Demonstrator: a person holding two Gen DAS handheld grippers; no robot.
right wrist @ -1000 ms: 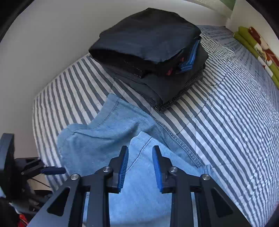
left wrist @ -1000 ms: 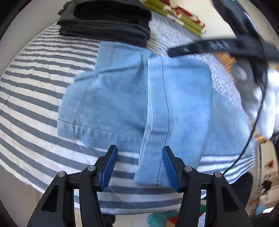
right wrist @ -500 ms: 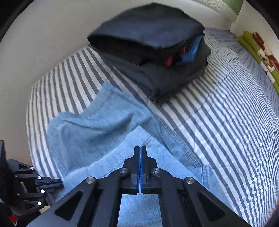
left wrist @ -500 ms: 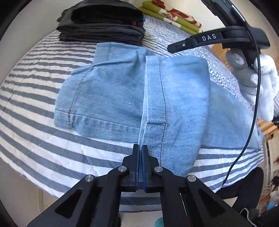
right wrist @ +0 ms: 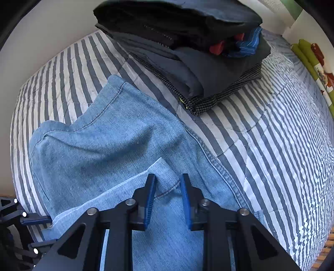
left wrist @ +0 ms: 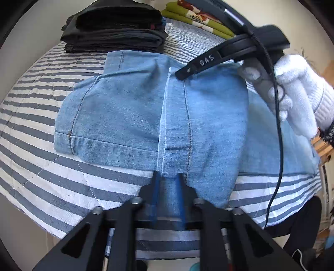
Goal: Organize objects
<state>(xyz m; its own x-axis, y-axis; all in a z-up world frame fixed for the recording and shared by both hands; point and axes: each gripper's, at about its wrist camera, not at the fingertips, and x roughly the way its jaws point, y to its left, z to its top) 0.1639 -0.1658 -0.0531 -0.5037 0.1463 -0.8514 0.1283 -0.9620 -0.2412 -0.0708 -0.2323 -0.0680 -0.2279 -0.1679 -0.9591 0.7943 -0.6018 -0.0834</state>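
While both jaws are opening: denim lies betw. each pair, pads not seen pressing it.
L gripper (left wrist: 168, 181): blue pads a little apart, over near hem of jeans (left wrist: 125, 116), straddling the folded-over strip's seam; cloth shows in the gap.
R gripper (right wrist: 167, 187): pads a little apart, astride the corner of the top fold at jeans' far side; cloth betw. them, contact w/ pads unclear.
Jeans: light-blue denim, folded, flat on striped bedcover (left wrist: 41, 166), one layer lapped over the other.
R hand (left wrist: 298, 93): white glove, on gripper handle, above jeans' right edge.
Cable (left wrist: 279, 146): black, hangs from that handle across jeans' right part.
Dark stack (left wrist: 112, 31): folded black/grey clothes, just beyond jeans' far edge, apart from them; red + blue bits show in its side.
Green patterned cloth (left wrist: 198, 16): well beyond jeans, past the stack.
Hard to tell: L pads blurred; jeans' near end hidden under both gripper bodies; floor clutter past jeans' right side unreadable.
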